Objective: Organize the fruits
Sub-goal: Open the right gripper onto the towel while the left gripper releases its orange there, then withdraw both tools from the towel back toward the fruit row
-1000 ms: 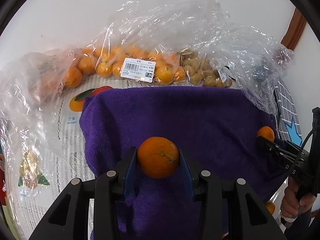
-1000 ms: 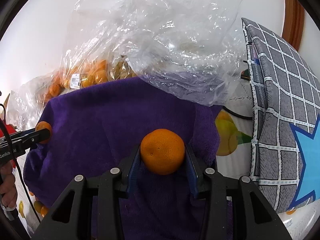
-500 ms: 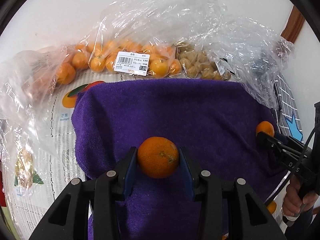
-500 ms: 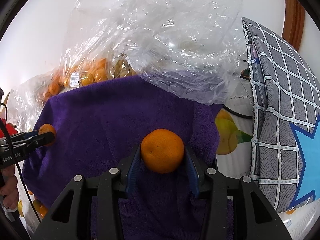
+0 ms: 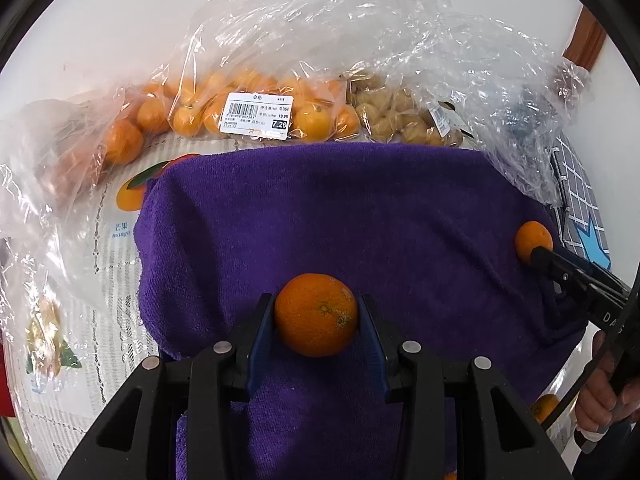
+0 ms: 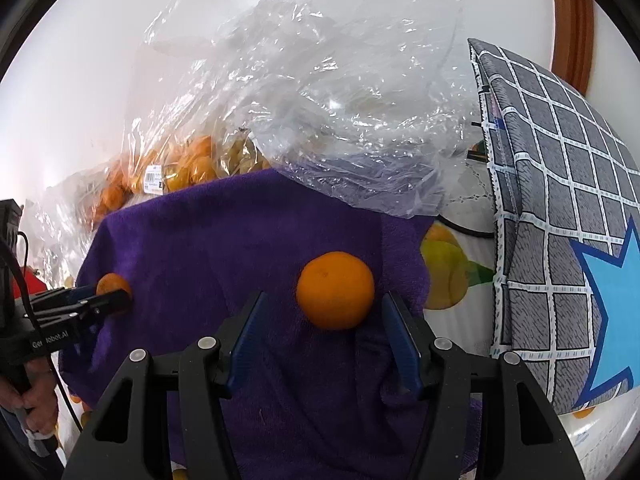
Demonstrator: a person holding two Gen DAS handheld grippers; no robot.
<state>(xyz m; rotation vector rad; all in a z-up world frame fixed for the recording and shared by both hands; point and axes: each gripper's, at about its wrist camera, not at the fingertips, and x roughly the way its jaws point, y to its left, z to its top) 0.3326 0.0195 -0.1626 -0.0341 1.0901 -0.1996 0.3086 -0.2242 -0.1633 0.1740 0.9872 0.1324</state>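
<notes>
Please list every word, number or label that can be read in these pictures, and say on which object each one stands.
"7.26", "0.364", "19.95", "#114": white price label on the bag of oranges; its barcode digits and small characters are too small to read.
"mango": printed tablecloth, under two characters.
"D" and perhaps "A", "S": right gripper, partly hidden.
"Gen...obot.AI": left gripper, partly blurred.
Label on the bag of pale fruit: unreadable.

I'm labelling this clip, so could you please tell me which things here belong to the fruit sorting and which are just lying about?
Belonging to the job:
- left gripper, shut on one orange
- right gripper, jaws just opened, second orange lying free between them
- purple towel
- bagged oranges

Lying about:
- checked cushion
- fruit-print cloth
</notes>
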